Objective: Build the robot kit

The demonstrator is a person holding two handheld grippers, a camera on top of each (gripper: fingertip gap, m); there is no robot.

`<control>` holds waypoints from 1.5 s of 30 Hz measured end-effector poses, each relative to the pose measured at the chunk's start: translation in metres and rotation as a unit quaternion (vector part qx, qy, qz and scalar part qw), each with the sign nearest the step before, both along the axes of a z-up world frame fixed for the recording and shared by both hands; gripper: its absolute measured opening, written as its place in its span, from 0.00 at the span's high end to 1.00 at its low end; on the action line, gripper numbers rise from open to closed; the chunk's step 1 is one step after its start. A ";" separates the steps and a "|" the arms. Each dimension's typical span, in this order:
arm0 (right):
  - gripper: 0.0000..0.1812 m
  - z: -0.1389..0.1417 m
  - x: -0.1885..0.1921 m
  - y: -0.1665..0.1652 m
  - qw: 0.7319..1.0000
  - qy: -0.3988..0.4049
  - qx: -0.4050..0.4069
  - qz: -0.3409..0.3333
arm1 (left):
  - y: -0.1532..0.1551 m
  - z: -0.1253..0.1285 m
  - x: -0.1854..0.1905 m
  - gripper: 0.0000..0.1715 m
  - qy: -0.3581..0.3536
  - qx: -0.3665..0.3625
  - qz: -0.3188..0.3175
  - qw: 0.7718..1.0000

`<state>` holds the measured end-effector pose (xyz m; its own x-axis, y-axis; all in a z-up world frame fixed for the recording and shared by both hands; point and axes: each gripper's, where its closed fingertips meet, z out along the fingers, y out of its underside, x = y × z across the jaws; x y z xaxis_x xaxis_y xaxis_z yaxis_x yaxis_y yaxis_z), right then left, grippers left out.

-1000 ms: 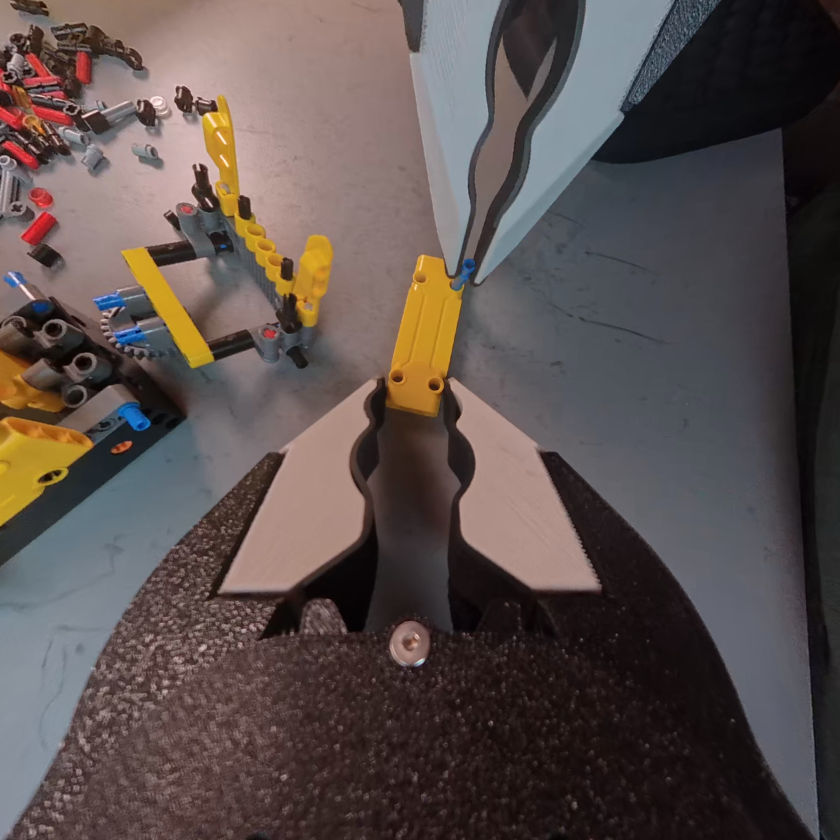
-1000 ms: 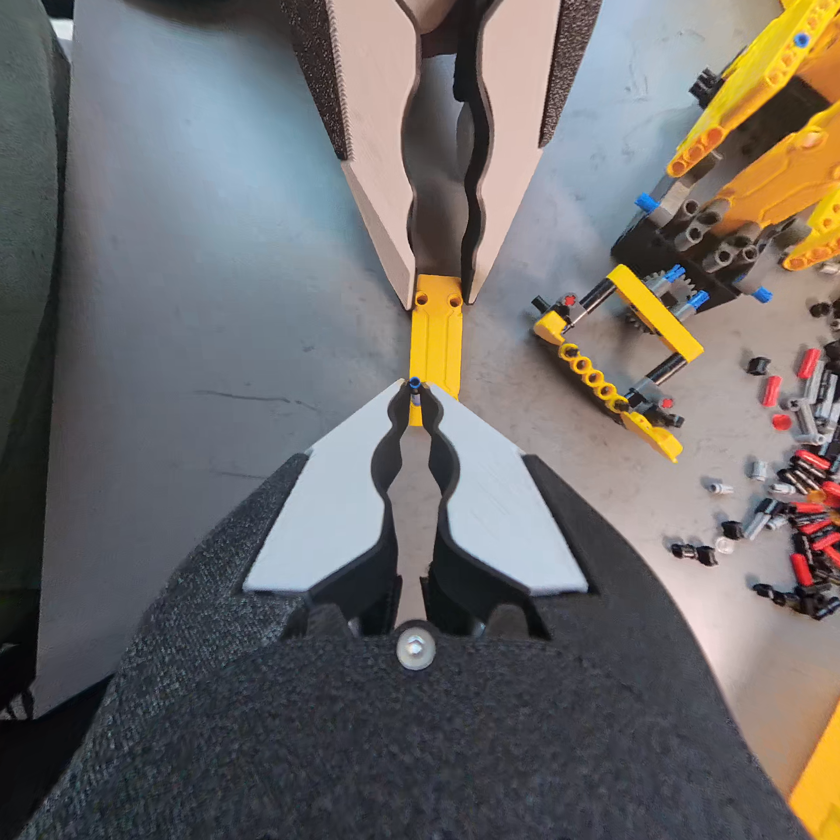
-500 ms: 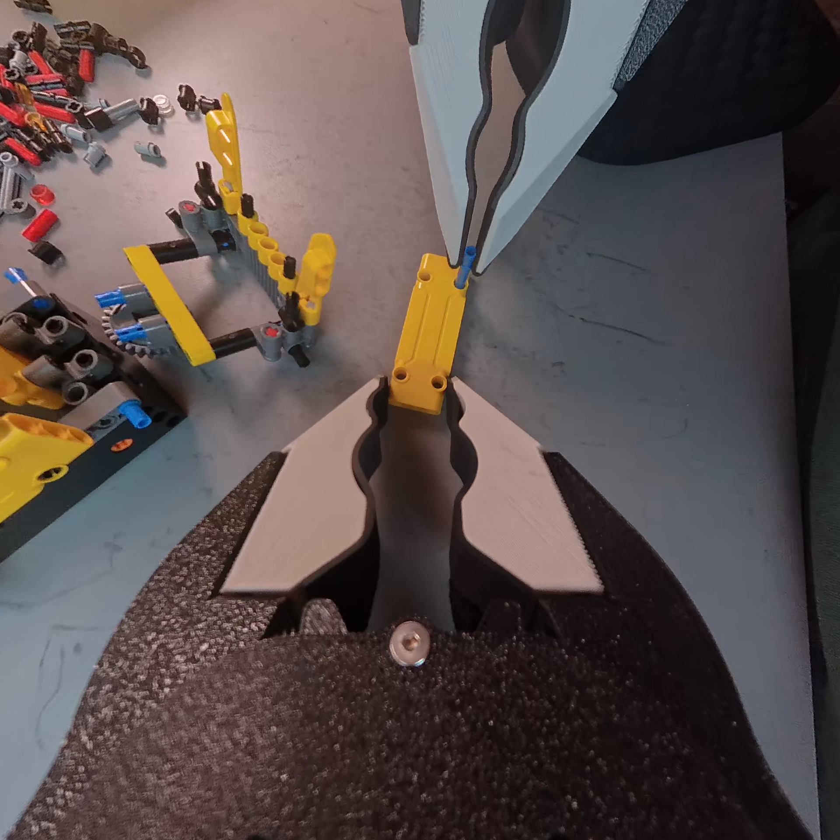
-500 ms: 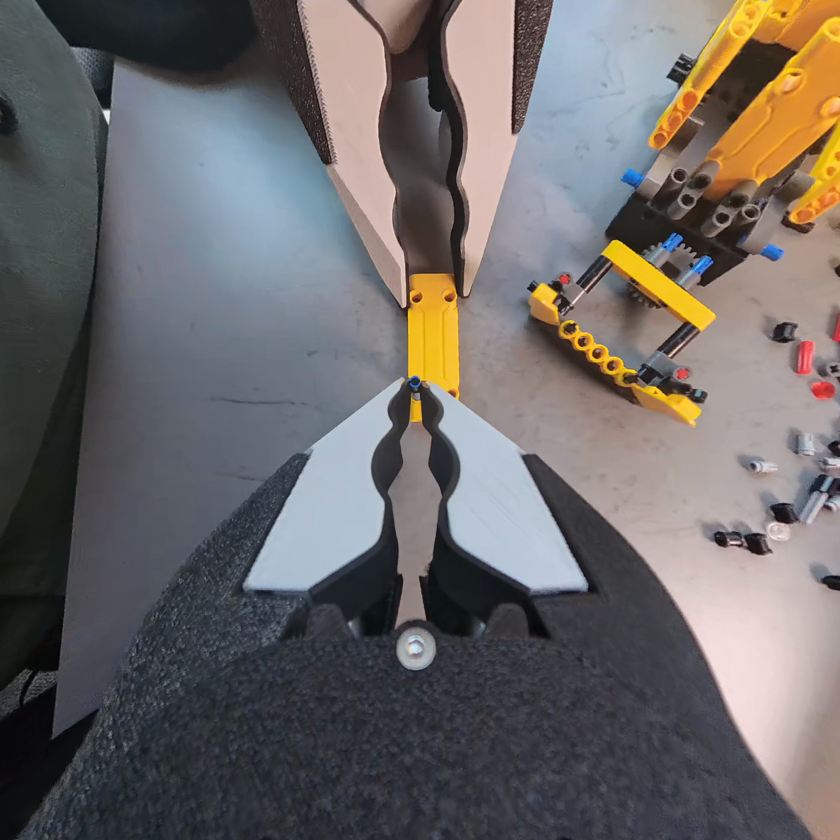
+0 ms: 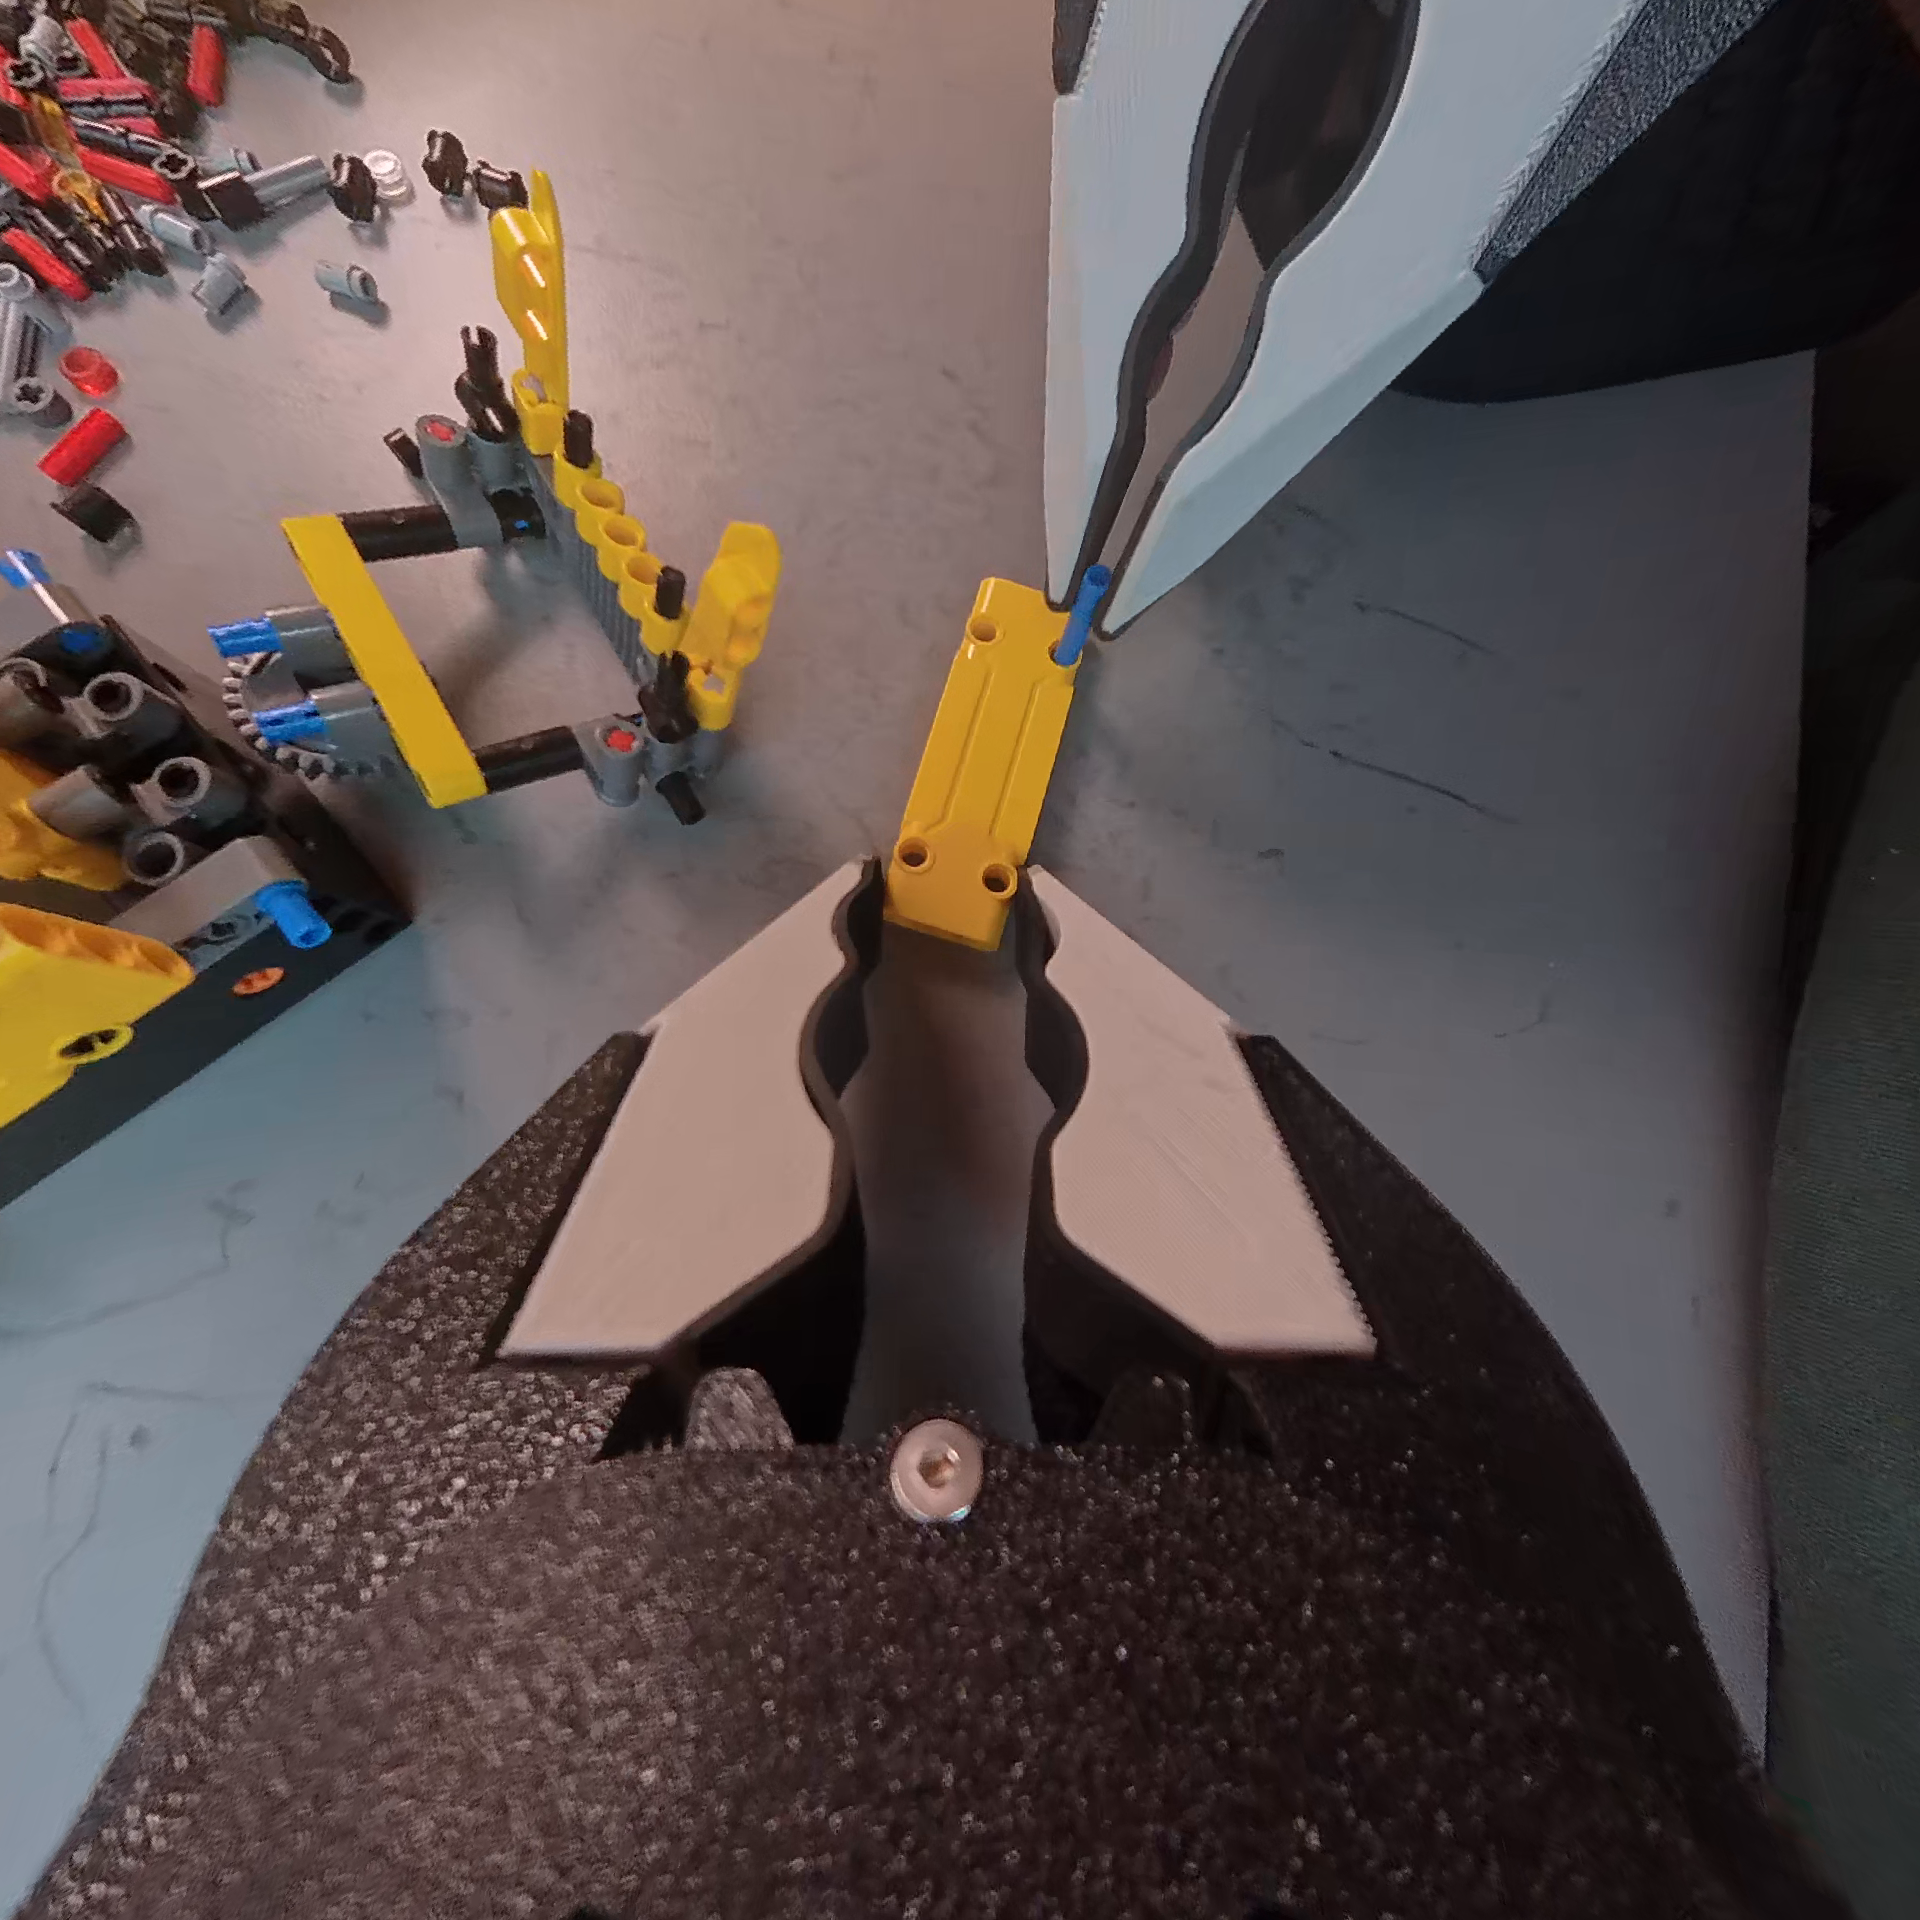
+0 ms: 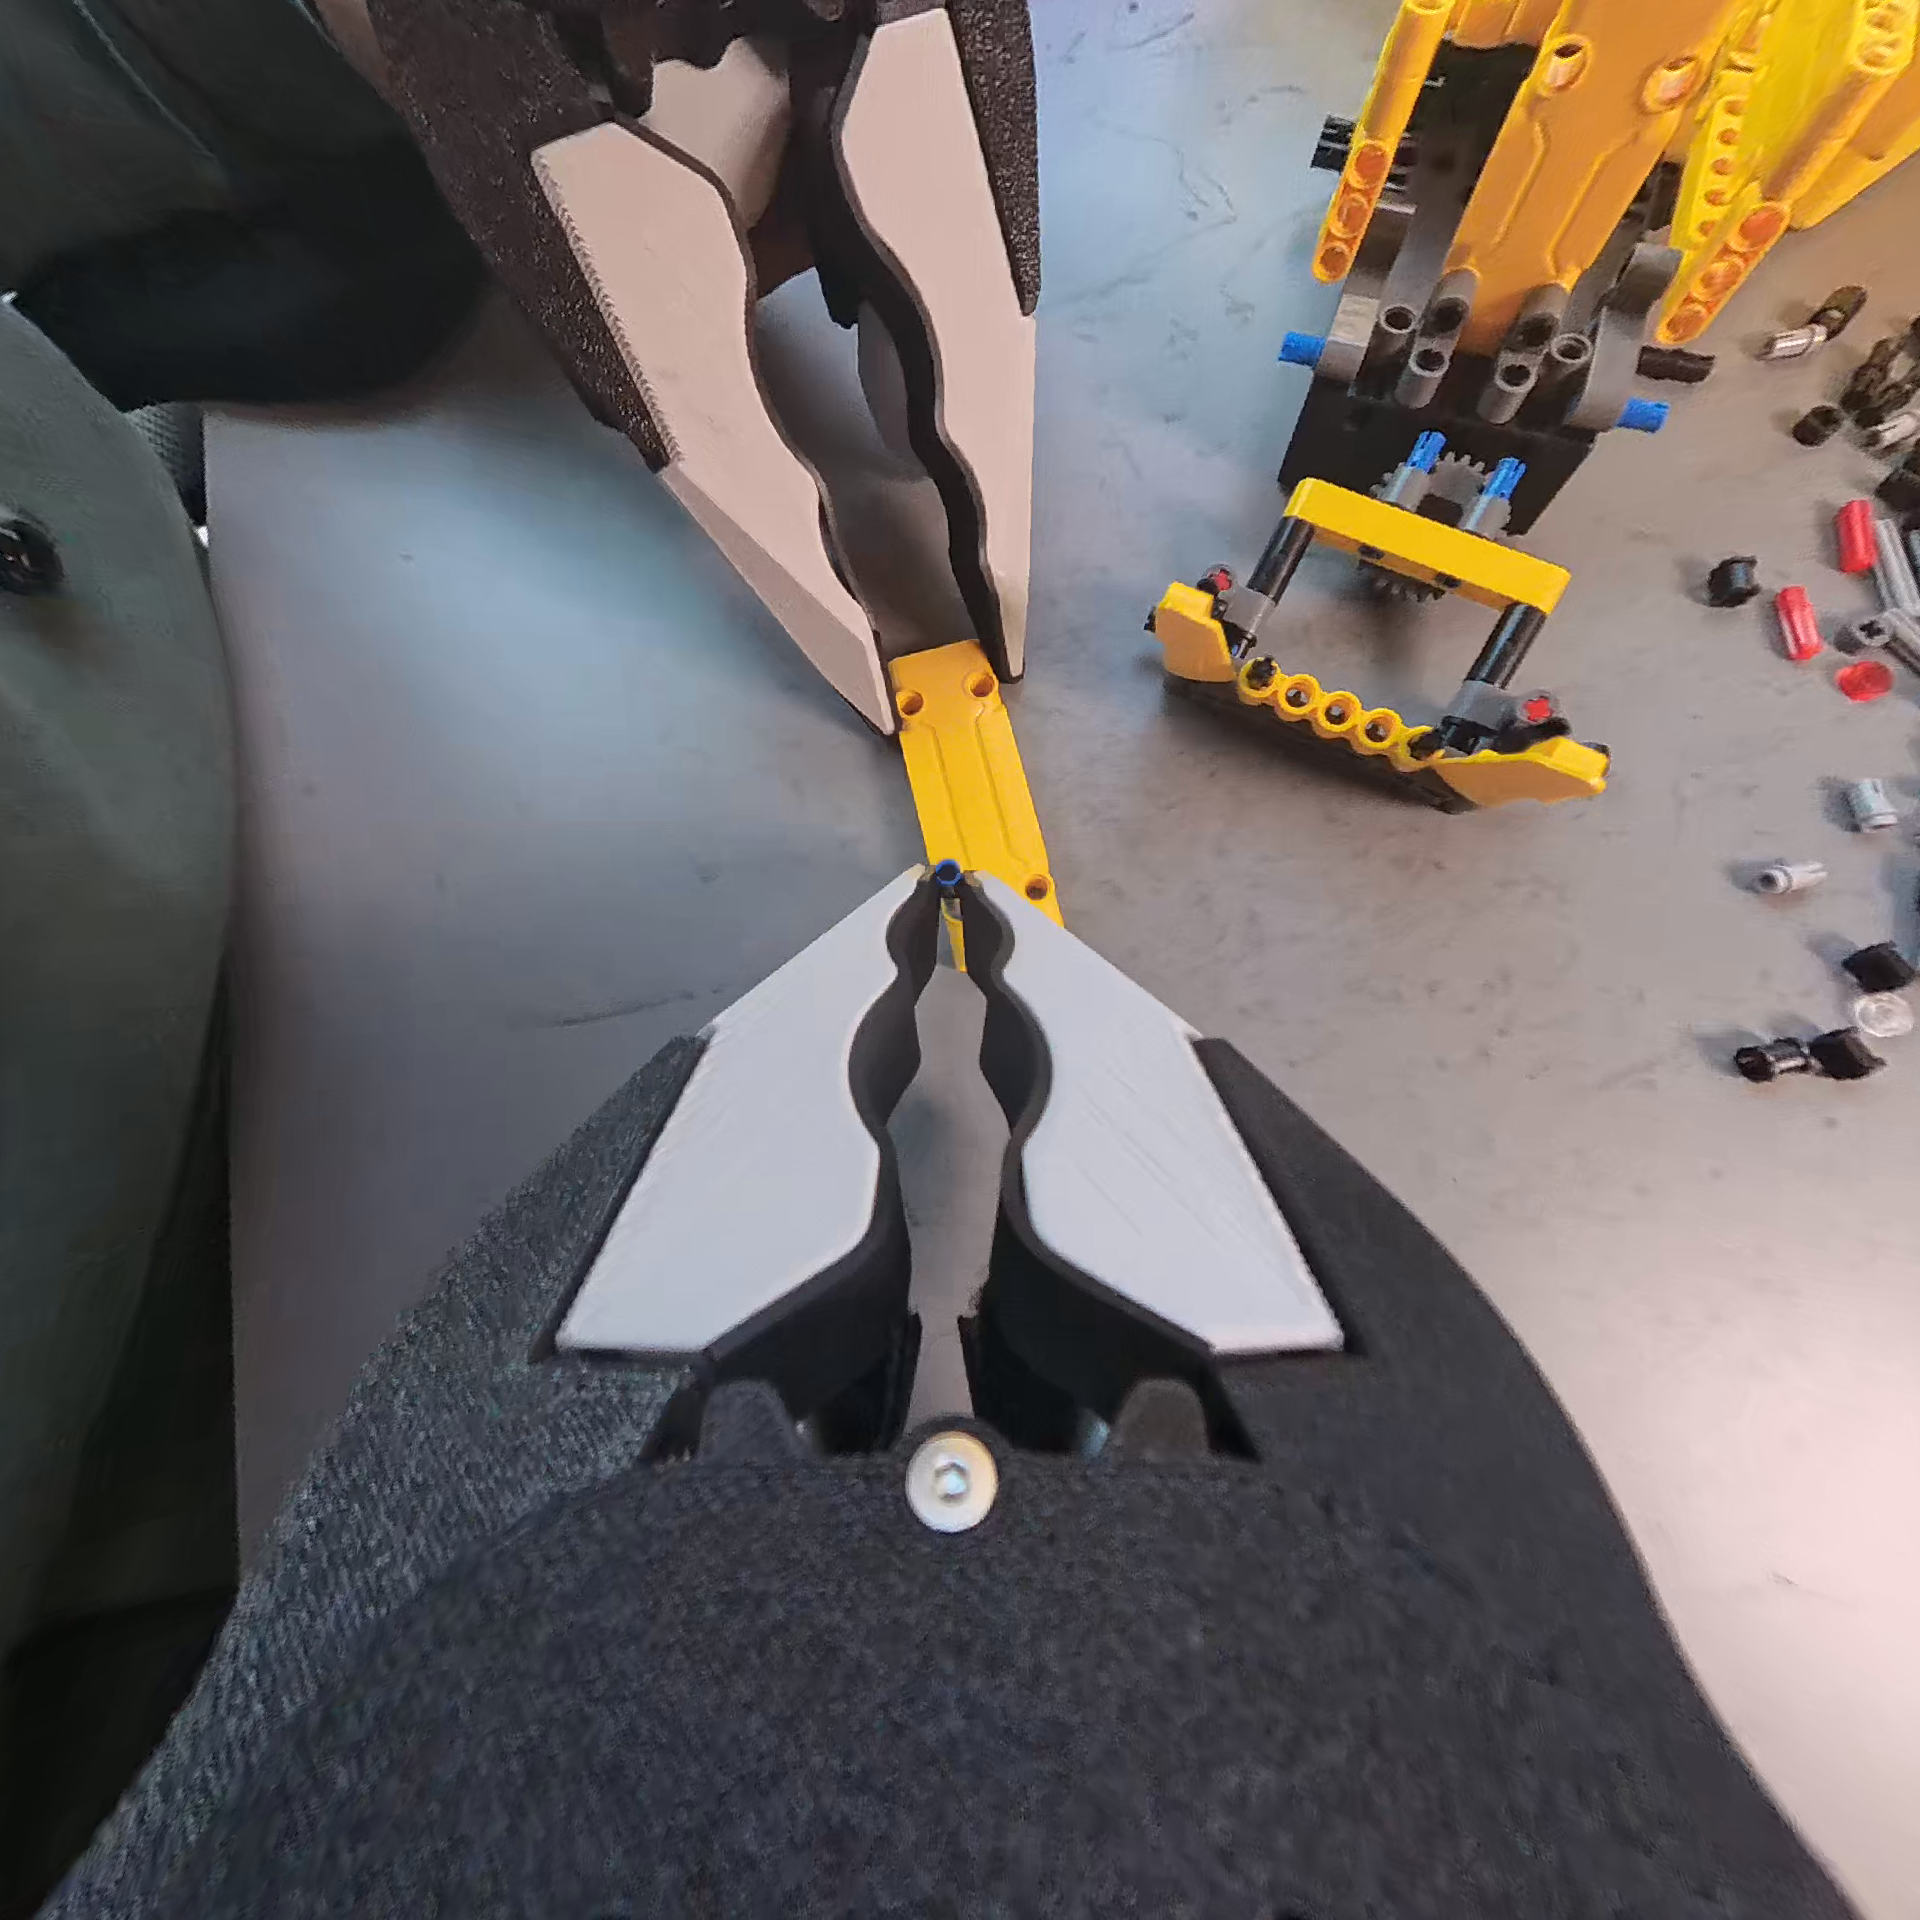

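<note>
- The left gripper (image 5: pixel 951 883), at the centre of the left wrist view, is closed narrow on the near end of a flat yellow plate (image 5: pixel 987 764), its tips pressed against the plate's two sides.
- The right gripper (image 5: pixel 1086 613) reaches down from the upper right of that view, its tips pinched tight on a small blue pin (image 5: pixel 1078 613) that stands tilted in a corner hole at the plate's far end.
- Since a second ago more of the pin's shaft shows above the hole and it leans further over (whether it is seated or sliding out, I cannot tell).
- In the right wrist view the plate (image 6: pixel 971 774) now runs slanted toward the upper left, where before it ran straight up the frame; the left gripper (image 6: pixel 940 681) holding it has tipped the same way.
- On the grey surface (image 5: pixel 1403 935) to the left lies a yellow-and-black frame (image 5: pixel 520 644), well apart from the plate.
- Loose red, grey and black pieces (image 5: pixel 114 197) lie scattered in the upper left corner.
</note>
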<state>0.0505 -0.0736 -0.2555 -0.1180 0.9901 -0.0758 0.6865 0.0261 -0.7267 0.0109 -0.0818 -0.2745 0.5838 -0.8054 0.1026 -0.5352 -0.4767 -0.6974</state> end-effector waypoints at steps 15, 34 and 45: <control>0.99 -0.001 0.000 0.004 0.988 -0.055 0.128 0.073 | 0.001 0.000 -0.001 0.86 0.000 0.001 0.003 1.000; 0.99 -0.002 -0.003 0.002 0.971 -0.162 0.079 0.155 | 0.001 0.000 -0.001 0.86 -0.006 -0.004 0.005 1.000; 0.99 -0.001 -0.001 0.002 0.995 -0.068 0.033 0.058 | 0.001 0.000 -0.001 0.86 -0.009 -0.012 0.013 1.000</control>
<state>0.0495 -0.0712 -0.2562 -0.2246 0.9739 -0.0343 0.7684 0.1553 -0.6209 0.0096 -0.0808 -0.2744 0.6021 -0.7874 0.1321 -0.5098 -0.5065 -0.6953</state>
